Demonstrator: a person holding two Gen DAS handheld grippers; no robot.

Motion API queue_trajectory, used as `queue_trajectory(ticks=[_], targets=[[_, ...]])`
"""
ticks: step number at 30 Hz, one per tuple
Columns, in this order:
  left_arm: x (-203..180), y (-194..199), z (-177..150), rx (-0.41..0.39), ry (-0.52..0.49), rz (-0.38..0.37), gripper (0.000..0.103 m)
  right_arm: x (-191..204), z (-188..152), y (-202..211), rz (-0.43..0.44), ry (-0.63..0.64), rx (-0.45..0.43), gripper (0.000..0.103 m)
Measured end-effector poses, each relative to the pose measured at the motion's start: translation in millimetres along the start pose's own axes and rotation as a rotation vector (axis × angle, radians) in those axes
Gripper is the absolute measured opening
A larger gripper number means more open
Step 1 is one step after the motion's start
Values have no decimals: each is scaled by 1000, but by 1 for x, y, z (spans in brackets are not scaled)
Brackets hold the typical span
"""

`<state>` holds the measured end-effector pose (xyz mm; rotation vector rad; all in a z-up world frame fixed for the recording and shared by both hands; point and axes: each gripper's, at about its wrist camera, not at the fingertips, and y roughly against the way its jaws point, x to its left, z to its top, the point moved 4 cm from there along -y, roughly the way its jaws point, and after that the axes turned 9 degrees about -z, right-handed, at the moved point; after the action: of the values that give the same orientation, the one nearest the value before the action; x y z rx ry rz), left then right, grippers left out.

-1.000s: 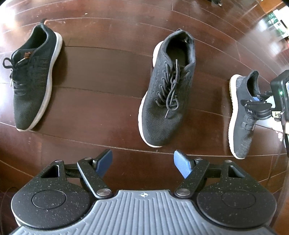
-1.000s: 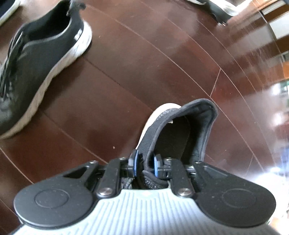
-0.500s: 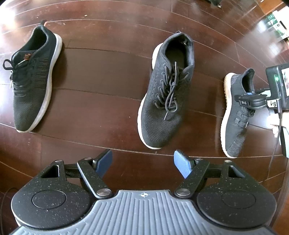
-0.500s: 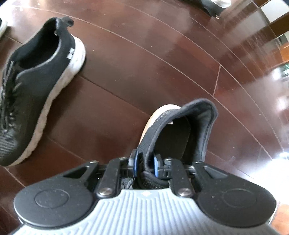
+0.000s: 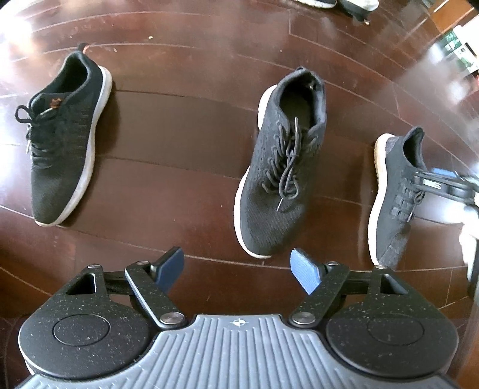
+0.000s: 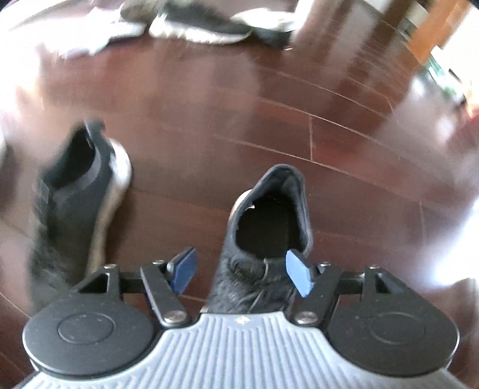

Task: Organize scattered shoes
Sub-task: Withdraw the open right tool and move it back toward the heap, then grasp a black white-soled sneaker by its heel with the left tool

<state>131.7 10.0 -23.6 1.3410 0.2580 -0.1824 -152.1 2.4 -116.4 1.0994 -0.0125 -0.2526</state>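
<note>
Three dark sneakers lie on the wooden floor in the left wrist view: a black one with an orange tongue mark at the left, a black laced one in the middle, and a grey one at the right. My left gripper hovers open just short of the middle shoe's toe. My right gripper is open, its blue pads on either side of the grey sneaker's collar without gripping. It also shows over that shoe as the right gripper. The middle shoe lies to the left, blurred.
More shoes lie in a loose pile at the far edge of the floor, also seen as shoes. Bright window glare falls across the floor at the right. Bare dark floorboards separate the three sneakers.
My right gripper has opened and let go of the grey sneaker's collar, and its view has swung upward, blurred. The left gripper has drawn back a little, still open.
</note>
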Motion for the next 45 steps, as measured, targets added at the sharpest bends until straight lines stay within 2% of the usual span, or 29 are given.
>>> queue_trajectory(ticks=[1, 4, 6, 7, 9, 10, 12, 16, 17, 19, 21, 22, 24, 27, 29, 32, 34, 37, 40, 45], targets=[[0, 1, 1, -7, 6, -6, 83, -2, -2, 8, 17, -32, 0, 71], [-3, 10, 8, -39, 29, -37, 83, -22, -19, 58, 151, -264, 19, 71], [-5, 19, 11, -57, 59, -73, 83, -32, -23, 83, 230, -370, 39, 71], [-7, 24, 13, -67, 63, -84, 83, -35, -12, 85, 245, -390, 39, 71], [-10, 33, 16, -79, 60, -76, 82, -45, -7, 120, 295, -466, 50, 71], [-14, 42, 23, -82, 61, -39, 79, -49, -3, 130, 318, -488, 54, 71], [-23, 55, 35, -90, 71, -15, 78, -56, 8, 152, 376, -538, 66, 71], [-63, 97, 99, -153, 79, 24, 78, -78, 47, 181, 481, -625, 58, 71], [-71, 103, 113, -157, 99, 25, 80, -90, 71, 194, 534, -663, 29, 71], [-86, 116, 146, -197, 114, 6, 81, -102, 91, 203, 576, -704, -10, 75], [-104, 124, 177, -238, 86, 13, 82, -115, 132, 212, 656, -760, -67, 76], [-115, 124, 202, -257, 57, 6, 82, -117, 138, 210, 667, -768, -74, 76], [-136, 118, 253, -289, -7, -6, 82, -125, 173, 203, 736, -811, -118, 76], [-152, 92, 311, -311, -82, 10, 82, -129, 209, 180, 730, -837, -191, 77], [-154, 59, 360, -297, -125, 63, 82, -127, 224, 163, 684, -848, -233, 77], [-147, 15, 423, -273, -192, 137, 81, -119, 240, 133, 617, -917, -253, 77], [-135, -7, 461, -245, -198, 156, 81, -111, 244, 116, 593, -957, -252, 77], [-107, -34, 517, -234, -143, 158, 81, -91, 254, 87, 553, -991, -231, 77], [-82, -55, 556, -236, -97, 177, 81, -71, 255, 60, 527, -1008, -202, 77], [-49, -94, 589, -214, -27, 135, 81, -43, 251, 23, 522, -993, -133, 77]])
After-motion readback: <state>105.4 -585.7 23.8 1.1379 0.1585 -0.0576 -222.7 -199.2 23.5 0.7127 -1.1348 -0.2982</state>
